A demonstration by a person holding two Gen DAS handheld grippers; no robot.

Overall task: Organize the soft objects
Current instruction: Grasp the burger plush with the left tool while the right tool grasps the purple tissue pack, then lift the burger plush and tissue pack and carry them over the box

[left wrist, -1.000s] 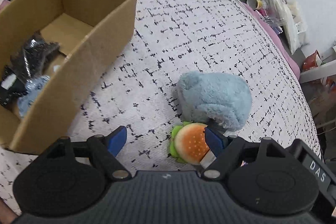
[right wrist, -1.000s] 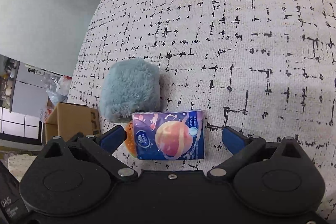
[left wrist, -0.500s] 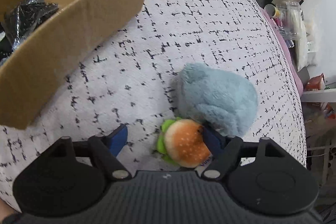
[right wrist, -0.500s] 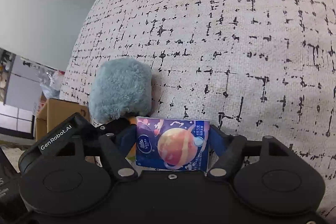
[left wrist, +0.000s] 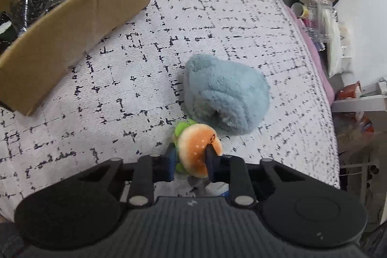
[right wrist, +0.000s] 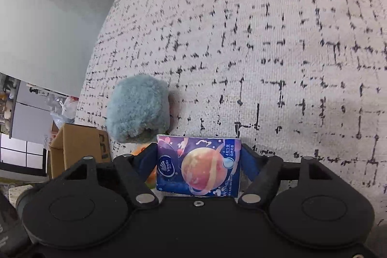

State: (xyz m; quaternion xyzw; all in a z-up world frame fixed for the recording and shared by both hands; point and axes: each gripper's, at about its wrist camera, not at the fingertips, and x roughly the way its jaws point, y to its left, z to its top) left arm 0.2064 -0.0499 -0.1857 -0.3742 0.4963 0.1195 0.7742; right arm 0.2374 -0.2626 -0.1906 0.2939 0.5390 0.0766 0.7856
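We see our left gripper and right gripper: matte black housings, round silver pivot screws, blue finger pads.

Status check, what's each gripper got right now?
Left gripper shut on burger plush. Right gripper shut on tissue pack. Blue fuzzy plush loose on bedspread. Cardboard box unobstructed.

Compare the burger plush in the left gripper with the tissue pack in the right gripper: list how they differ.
Shape: the burger plush is round and domed; the tissue pack is flat and rectangular.
Surface: the plush is fuzzy orange fabric with a green frill; the pack is glossy blue wrap printed with a planet.
Grip: the left gripper dents the plush's sides; the right gripper presses the pack's side edges, and it keeps its shape.
Both are clamped between blue pads.
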